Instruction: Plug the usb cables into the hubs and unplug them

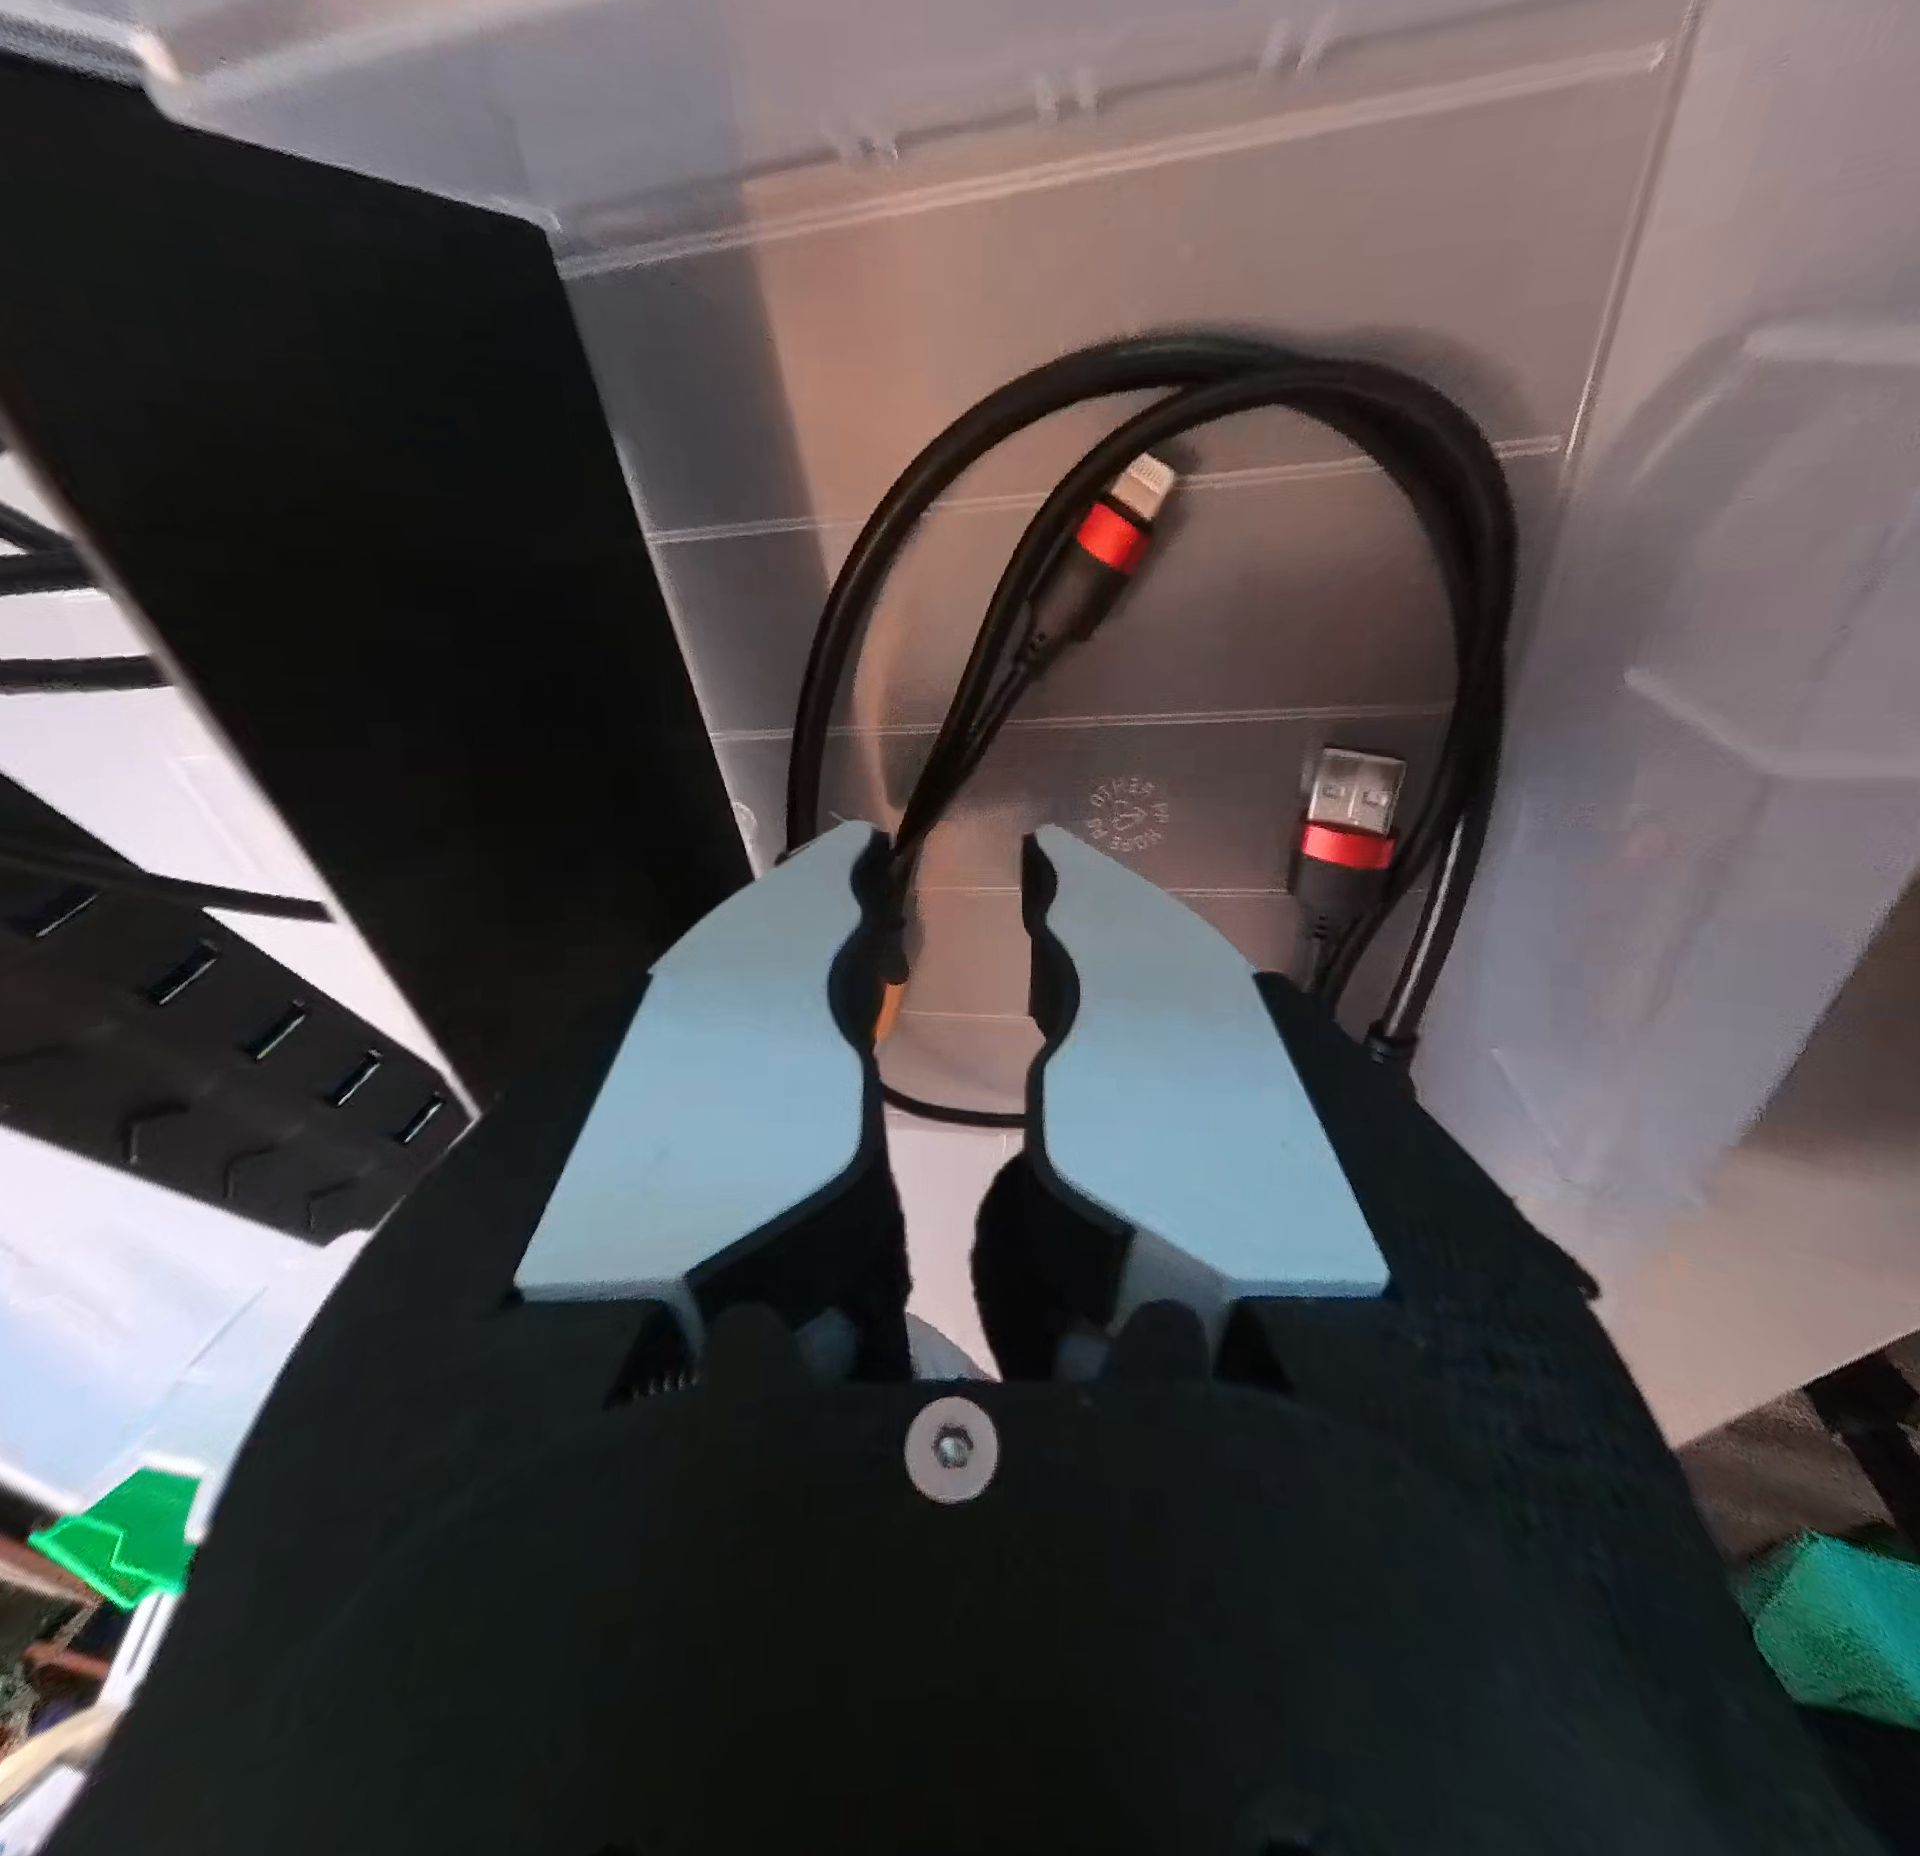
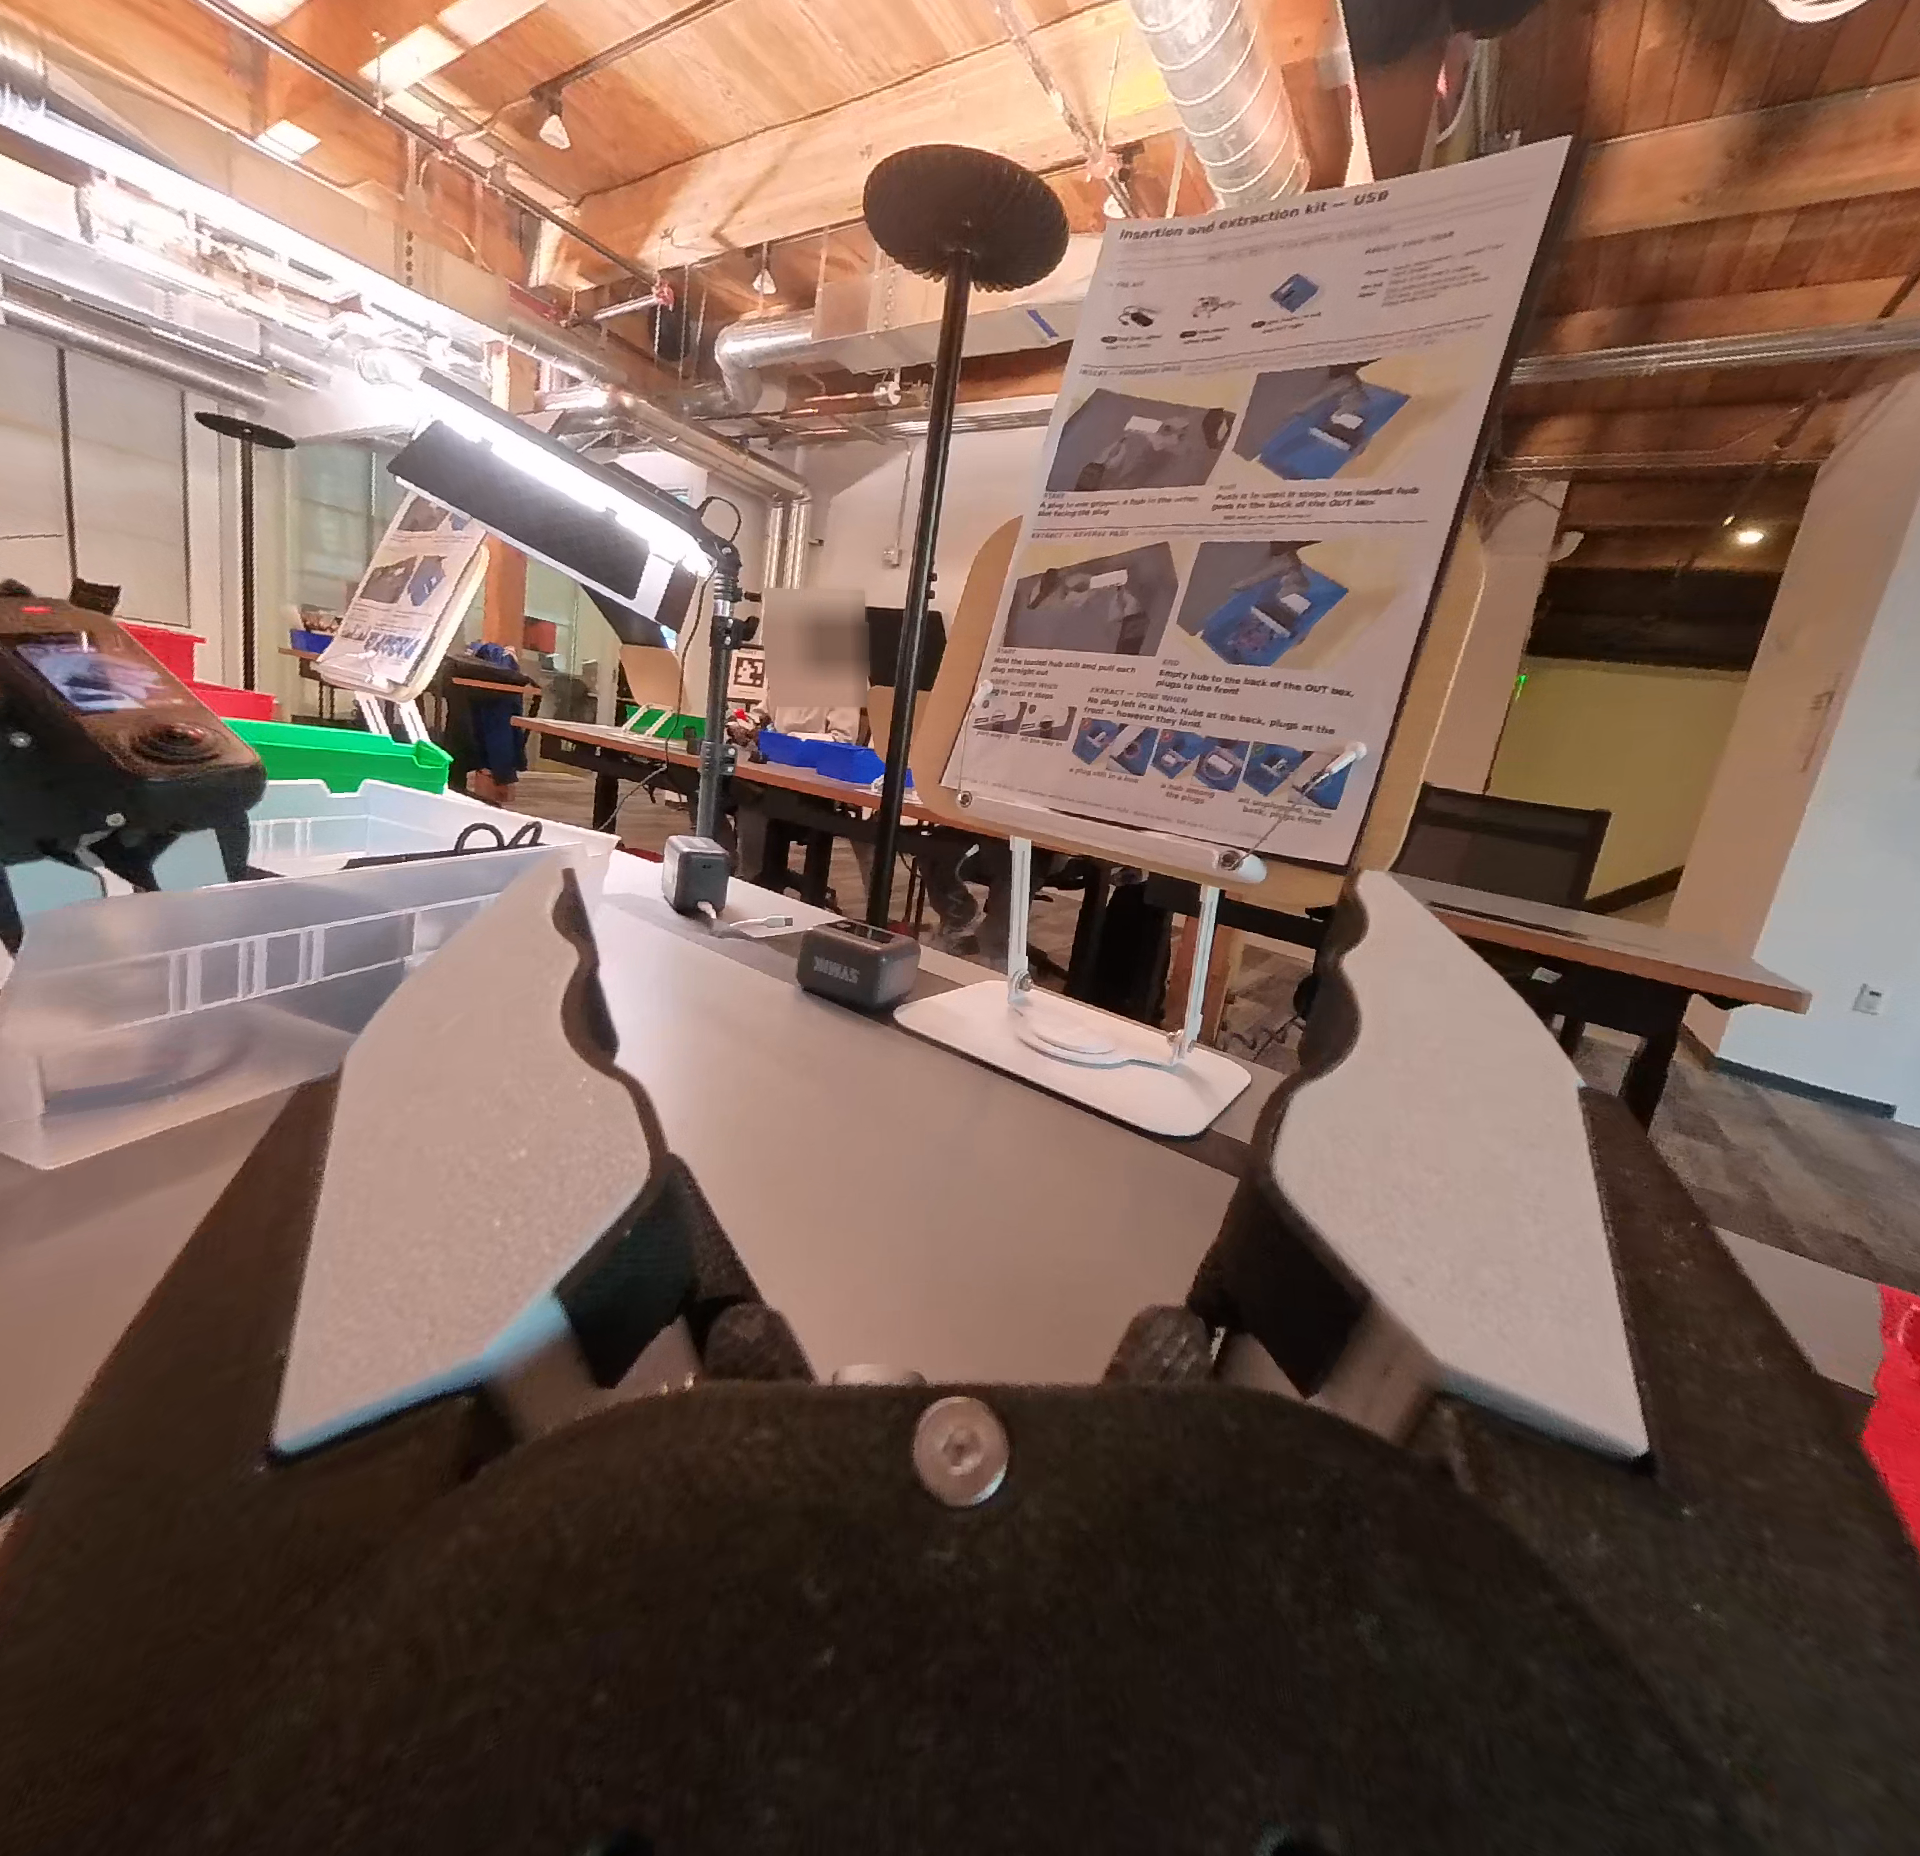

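Observation:
In the left wrist view my left gripper [image 1: 956,861] is open and reaches down into a clear plastic bin [image 1: 1714,663]. A coiled black cable [image 1: 1455,559] lies on the bin floor. It carries a small plug with a red collar [image 1: 1127,518] and a USB-A plug with a red collar [image 1: 1349,819]. Thin black strands run along the inner side of the left finger [image 1: 727,1058], unclamped. A black hub [image 1: 260,1027] with several ports lies at the left. My right gripper [image 2: 956,902] is wide open and empty above a grey table [image 2: 883,1162].
A tall black block [image 1: 312,559] stands beside the bin. In the right wrist view the left gripper's body [image 2: 104,736] hangs over the clear bin [image 2: 208,985]. An instruction sheet on a stand [image 2: 1247,518], a pole base [image 2: 857,965], a charger [image 2: 691,871] and a green bin [image 2: 343,752] stand behind. The tips of one gripper are about 45 cm away from the tips of the other. The black hub [image 1: 260,1027] is about 15 cm from my left fingertips and 50 cm from my right.

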Available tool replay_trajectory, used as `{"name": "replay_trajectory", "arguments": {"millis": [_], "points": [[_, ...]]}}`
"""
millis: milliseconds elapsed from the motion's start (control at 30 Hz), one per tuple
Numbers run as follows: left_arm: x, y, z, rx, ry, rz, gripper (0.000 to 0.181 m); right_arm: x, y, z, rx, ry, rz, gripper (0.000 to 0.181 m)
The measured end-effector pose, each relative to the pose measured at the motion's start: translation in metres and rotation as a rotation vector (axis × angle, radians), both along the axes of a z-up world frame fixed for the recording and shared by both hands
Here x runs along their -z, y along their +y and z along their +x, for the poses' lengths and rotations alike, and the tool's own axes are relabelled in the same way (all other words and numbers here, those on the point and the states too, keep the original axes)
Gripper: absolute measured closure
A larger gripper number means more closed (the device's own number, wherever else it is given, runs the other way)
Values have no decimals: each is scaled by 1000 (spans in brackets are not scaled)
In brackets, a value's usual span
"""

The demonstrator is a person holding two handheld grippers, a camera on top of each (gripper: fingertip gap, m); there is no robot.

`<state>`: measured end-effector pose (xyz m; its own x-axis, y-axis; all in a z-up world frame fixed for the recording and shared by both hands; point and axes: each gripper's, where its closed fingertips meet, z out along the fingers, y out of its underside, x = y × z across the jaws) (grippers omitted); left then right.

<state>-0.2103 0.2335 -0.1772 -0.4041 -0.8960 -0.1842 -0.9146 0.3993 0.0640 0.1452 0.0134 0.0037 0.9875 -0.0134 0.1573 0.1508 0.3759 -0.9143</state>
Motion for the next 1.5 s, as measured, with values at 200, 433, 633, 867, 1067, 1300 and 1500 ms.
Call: {"name": "replay_trajectory", "arguments": {"millis": [200, 433, 633, 867, 1067, 1300, 1500], "points": [[-13, 5, -8, -38, -30, 44, 176, 0, 0, 0, -7, 10, -1, 52], [-87, 16, -6, -168, -291, 169, 178, 1, 0, -3, -21, 2, -11, 53], [-204, 16, 11, -249, -667, 440, 178, 3, 2, -6, -41, 4, -25, 54], [-325, -53, 86, 12, -1286, 576, 179, 10, 3, -23, -141, -42, -74, 73], [-323, -121, 169, 274, -1596, 238, 179, 13, -3, -55, -458, 74, -94, 77], [-261, -123, 237, 87, -1866, 11, 178, 29, -16, -100, -824, 162, -255, 82], [-215, -99, 249, -162, -1966, 93, 178, 81, 9, -109, -683, 27, -495, 90]]}}
